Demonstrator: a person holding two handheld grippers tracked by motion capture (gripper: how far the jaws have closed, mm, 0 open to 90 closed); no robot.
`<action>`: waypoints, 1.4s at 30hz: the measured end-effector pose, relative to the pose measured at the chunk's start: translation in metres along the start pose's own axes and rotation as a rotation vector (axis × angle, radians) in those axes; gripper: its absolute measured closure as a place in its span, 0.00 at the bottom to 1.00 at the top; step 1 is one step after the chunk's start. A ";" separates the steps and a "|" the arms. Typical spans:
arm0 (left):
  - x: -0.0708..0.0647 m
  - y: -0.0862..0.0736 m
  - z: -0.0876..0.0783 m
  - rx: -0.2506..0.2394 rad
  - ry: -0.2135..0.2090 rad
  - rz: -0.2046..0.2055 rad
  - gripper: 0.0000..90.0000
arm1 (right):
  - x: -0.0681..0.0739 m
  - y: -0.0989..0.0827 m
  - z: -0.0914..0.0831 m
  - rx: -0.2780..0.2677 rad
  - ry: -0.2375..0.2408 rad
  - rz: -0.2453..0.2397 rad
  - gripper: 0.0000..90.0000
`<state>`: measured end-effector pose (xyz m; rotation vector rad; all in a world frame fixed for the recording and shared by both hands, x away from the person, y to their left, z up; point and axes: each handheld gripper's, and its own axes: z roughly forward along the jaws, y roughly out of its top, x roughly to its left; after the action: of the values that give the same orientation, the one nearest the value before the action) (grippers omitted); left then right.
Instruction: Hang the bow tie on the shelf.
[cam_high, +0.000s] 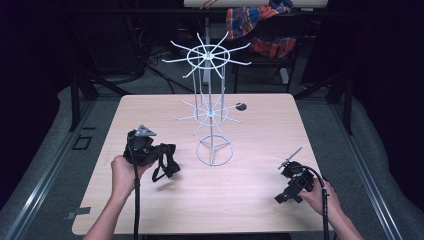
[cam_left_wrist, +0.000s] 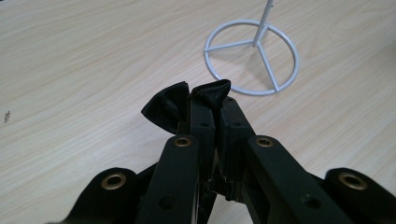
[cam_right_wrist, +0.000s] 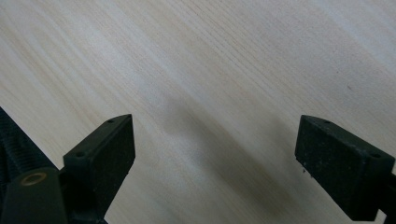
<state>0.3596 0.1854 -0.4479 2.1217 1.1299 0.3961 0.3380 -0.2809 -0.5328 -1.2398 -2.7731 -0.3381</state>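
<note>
My left gripper (cam_left_wrist: 208, 100) pinches the black bow tie (cam_high: 165, 161) by one edge; right gripper (cam_right_wrist: 215, 154) spread, idle. Risk: fabric slips free or snags the wire rack (cam_high: 210, 107).

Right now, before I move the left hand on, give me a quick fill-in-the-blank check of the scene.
1. The left gripper is shut on a black ____.
2. The jaws of the right gripper stand ____, with bare table between them.
3. The white wire rack stands on a base shaped like a ____.
4. The table top is light ____.

Missing words: bow tie; open; ring; wood
</note>
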 end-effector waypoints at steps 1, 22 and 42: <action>0.000 0.001 0.000 -0.003 0.002 -0.001 0.96 | 0.000 0.000 0.001 -0.010 0.012 0.009 0.13; 0.008 0.024 0.001 -0.053 -0.009 -0.009 0.96 | -0.001 -0.001 0.004 0.001 0.016 0.010 0.13; 0.015 0.041 -0.002 -0.065 -0.041 -0.022 0.97 | -0.003 -0.003 0.003 0.001 0.013 0.025 0.13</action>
<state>0.3918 0.1829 -0.4190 2.0498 1.1014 0.3725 0.3378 -0.2841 -0.5371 -1.2667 -2.7436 -0.3421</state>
